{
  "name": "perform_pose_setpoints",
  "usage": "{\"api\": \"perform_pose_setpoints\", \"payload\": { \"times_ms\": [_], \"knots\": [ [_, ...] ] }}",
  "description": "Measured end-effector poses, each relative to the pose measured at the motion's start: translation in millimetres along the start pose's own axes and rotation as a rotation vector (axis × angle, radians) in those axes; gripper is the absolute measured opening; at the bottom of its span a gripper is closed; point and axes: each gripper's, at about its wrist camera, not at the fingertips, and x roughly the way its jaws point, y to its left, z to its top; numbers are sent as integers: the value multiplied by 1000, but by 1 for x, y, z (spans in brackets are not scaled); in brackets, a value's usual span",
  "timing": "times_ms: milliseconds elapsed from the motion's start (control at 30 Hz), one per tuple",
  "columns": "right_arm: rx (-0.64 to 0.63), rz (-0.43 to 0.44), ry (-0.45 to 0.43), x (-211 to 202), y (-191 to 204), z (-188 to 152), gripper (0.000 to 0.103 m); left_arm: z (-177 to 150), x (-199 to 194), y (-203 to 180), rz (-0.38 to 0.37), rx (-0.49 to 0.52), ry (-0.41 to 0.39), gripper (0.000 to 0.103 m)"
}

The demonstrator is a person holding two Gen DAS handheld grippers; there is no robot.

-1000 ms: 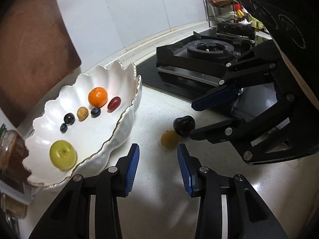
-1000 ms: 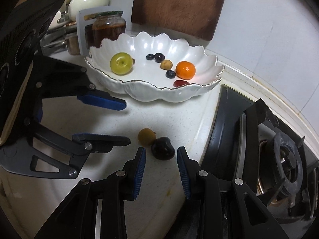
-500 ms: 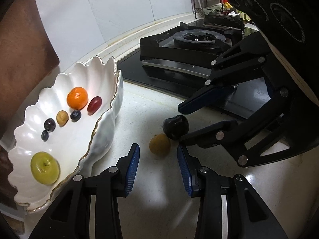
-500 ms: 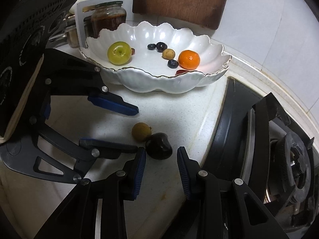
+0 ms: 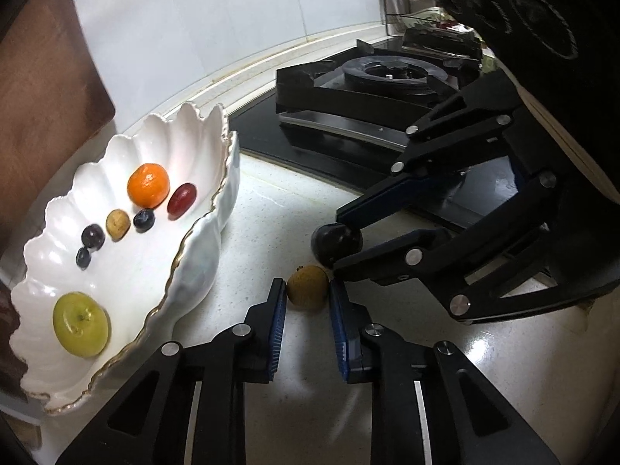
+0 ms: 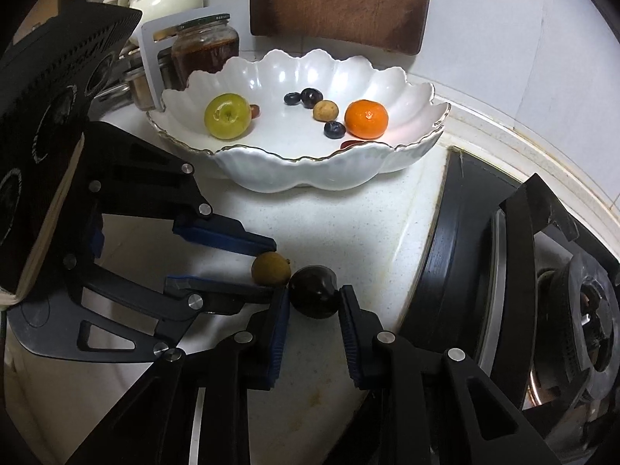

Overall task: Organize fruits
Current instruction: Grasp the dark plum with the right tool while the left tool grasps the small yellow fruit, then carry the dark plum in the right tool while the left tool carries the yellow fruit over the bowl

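**Both tools now straddling the two loose fruits**

Compared with a second ago, both tools have moved in. The left tool [image 5: 308, 298] now has the brown longan [image 5: 307, 284] between its blue pads, released, gaps either side. The right tool [image 6: 314, 302] brackets the dark plum [image 6: 312, 290], also unclenched, not quite pinching.

Both fruits sit touching on the white desk [image 6: 341, 228], at about 6 o'clock from the scalloped bowl [image 6: 310, 178] in the right wrist view. The longan's stem nub points toward 2 o'clock there; it's roundish, no real long axis. The plum's dimple faces up toward 1 o'clock.
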Motion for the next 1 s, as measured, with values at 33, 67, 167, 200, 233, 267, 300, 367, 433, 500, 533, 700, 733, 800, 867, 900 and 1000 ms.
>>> {"api": "perform_pose_setpoints", "payload": {
  "times_ms": [33,67,167,200,233,267,300,367,433,500,533,700,733,800,867,900,1000],
  "knots": [
    [8,1,-2,0,0,0,27,-1,-1,1,4,-17,0,23],
    [18,2,-3,-1,-1,-1,27,-2,-2,2,7,-33,1,23],
    [47,-3,-8,-3,-1,-4,27,-4,-9,4,20,-92,-7,23],
    [58,-2,-12,-4,-2,-5,27,-5,-12,4,27,-111,-10,23],
    [68,-3,-16,-6,-2,-6,27,-5,-15,5,32,-125,-13,23],
    [73,-5,-19,-7,-2,-6,27,-6,-17,5,36,-137,-17,23],
    [77,-7,-21,-8,-2,-6,27,-6,-19,5,37,-150,-20,23],
    [87,-10,-27,-11,-2,-7,27,-6,-25,4,43,-185,-25,23],
    [99,-12,-35,-13,-2,-7,27,-7,-30,3,51,-213,-31,23],
    [110,-14,-45,-17,-2,-7,27,-8,-37,3,65,-240,-44,23],
    [114,-17,-51,-19,-2,-6,27,-7,-39,3,69,-257,-47,23],
    [127,-26,-85,-34,2,-5,27,-6,-54,5,97,-332,-78,23],
    [128,-28,-92,-37,3,-4,27,-6,-59,5,102,-353,-89,23],
    [131,-28,-105,-44,4,-4,27,-6,-67,5,121,-379,-107,23],
    [129,-31,-119,-50,5,-3,27,-6,-75,6,134,-409,-127,23],
    [130,-30,-127,-53,5,-2,27,-5,-81,6,142,-428,-140,23],
    [129,-30,-149,-64,7,0,27,-3,-92,4,155,-458,-162,23]
  ]
}}
